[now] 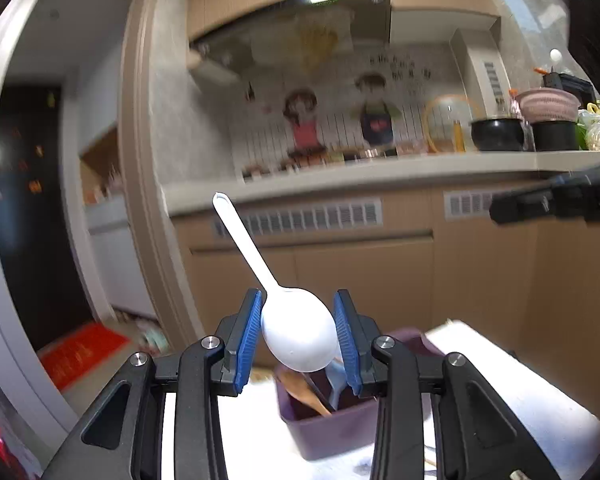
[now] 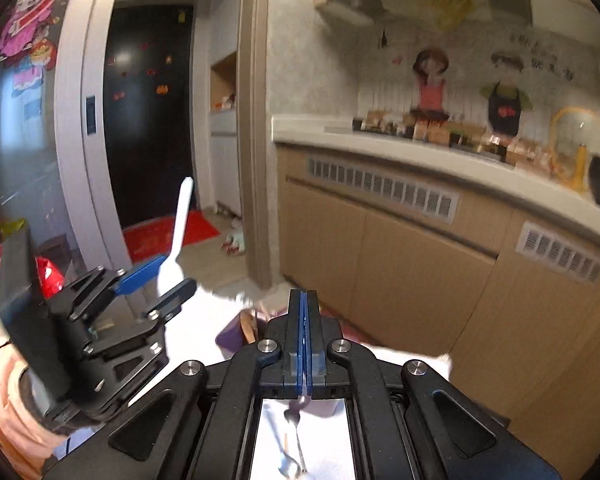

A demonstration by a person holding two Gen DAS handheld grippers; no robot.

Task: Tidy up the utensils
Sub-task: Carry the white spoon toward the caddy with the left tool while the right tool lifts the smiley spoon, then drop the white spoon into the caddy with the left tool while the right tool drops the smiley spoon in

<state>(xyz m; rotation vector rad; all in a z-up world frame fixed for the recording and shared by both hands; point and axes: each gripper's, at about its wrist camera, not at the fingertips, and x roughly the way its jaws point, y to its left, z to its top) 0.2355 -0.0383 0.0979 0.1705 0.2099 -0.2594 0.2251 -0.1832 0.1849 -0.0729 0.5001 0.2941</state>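
The left claw [image 1: 298, 330] grips a white spoon [image 1: 298, 334] above the bin [image 1: 324, 428] at six o'clock, the right claw [image 2: 303, 336] is closed empty, and metal spoons [image 2: 290, 468] remain on the table [image 1: 520, 392].

The left gripper [image 1: 298, 330] was raised, its jaws clamped part-way apart; the right gripper [image 2: 304, 312] had its pads pressed together.
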